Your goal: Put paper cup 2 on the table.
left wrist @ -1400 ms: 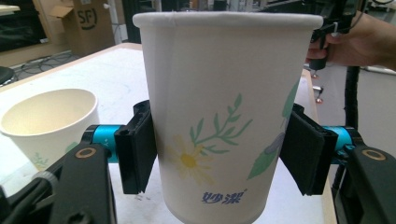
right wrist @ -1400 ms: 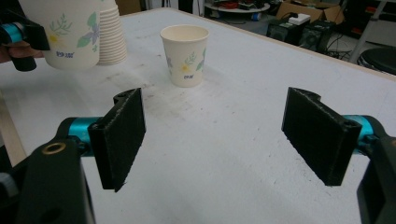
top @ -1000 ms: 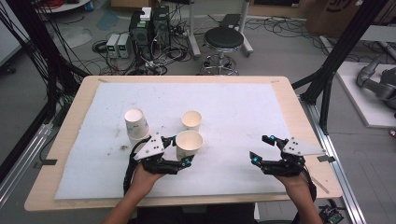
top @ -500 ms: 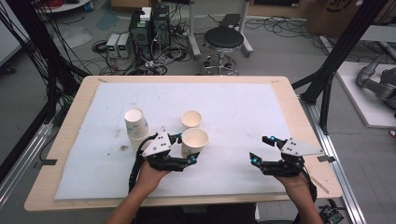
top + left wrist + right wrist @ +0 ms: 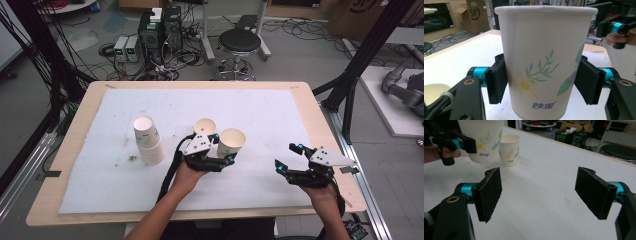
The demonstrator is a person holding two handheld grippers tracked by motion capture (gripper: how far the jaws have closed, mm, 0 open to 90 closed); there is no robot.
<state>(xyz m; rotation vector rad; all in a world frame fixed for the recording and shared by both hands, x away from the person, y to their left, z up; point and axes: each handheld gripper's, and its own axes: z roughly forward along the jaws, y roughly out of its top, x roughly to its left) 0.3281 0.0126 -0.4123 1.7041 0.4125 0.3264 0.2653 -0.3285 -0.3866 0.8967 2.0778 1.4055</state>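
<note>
A white paper cup with a flower print is gripped at mid-height by my left gripper, whose pads press both sides of the cup. In the right gripper view this cup hangs just above the mat. A second, matching cup stands upright just behind and left of it, and it also stands on the mat in the right gripper view. A stack of cups stands further left. My right gripper hovers open over the mat at the front right, its jaws wide apart and empty.
A white mat covers most of the wooden table. A stool, computer boxes and cables lie on the floor beyond the far edge. Black frame struts stand at both sides.
My left gripper has carried the held cup to the right and slightly away from me, past the standing cup. The right gripper has stayed put and open.
</note>
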